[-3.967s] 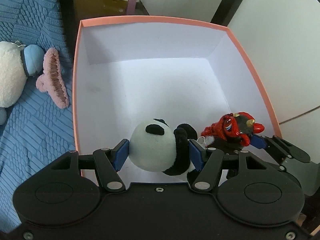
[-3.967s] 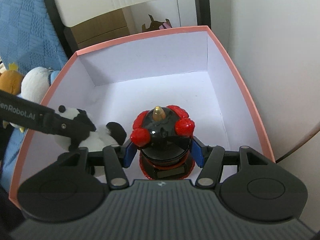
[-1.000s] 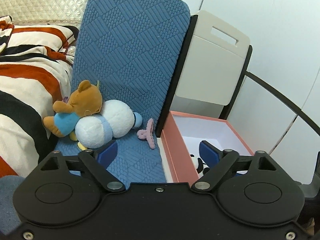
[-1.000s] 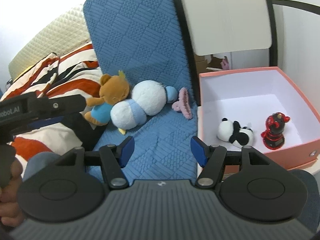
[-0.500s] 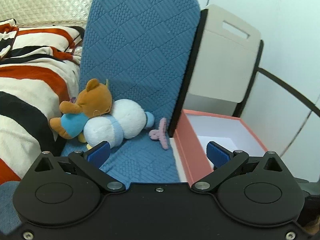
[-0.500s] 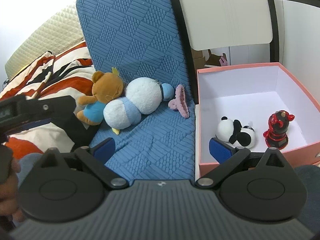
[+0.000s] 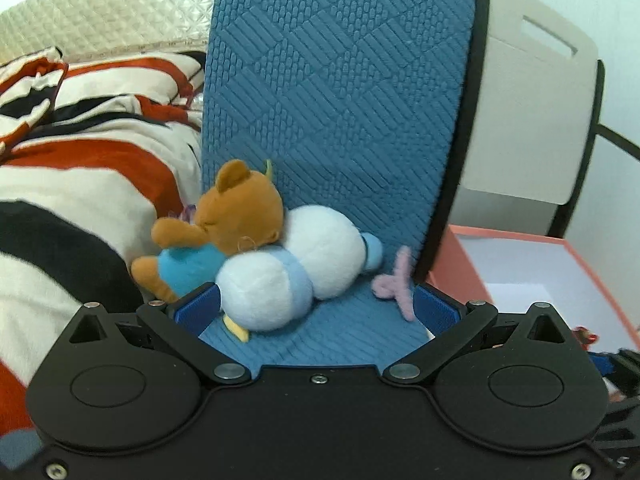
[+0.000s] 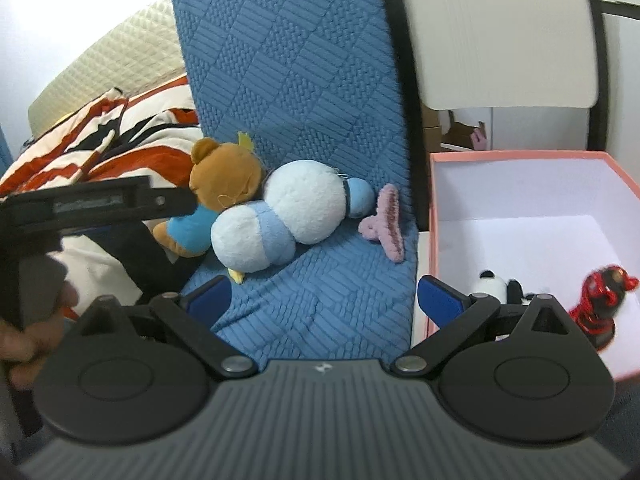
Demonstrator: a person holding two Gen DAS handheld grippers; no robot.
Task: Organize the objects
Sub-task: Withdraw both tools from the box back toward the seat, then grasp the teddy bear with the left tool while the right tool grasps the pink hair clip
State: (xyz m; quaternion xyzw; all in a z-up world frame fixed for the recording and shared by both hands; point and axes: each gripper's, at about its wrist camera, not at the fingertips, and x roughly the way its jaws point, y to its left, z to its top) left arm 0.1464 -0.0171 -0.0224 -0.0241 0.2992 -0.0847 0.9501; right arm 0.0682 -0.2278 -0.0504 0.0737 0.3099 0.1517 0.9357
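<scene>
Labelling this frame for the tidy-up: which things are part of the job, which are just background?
Job:
- pink box
- panda and red-black figure, in the box
- white-blue plush, brown bear, pink hair claw, on the blue cushion

Background:
- striped blanket
- white chair

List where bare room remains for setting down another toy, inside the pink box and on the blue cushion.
Pink box: the floor behind the panda and red figure, toward the back wall, is bare. Blue cushion: the near part, in front of the white plush and hair clip, is free. It is crowded around the brown bear.
</scene>
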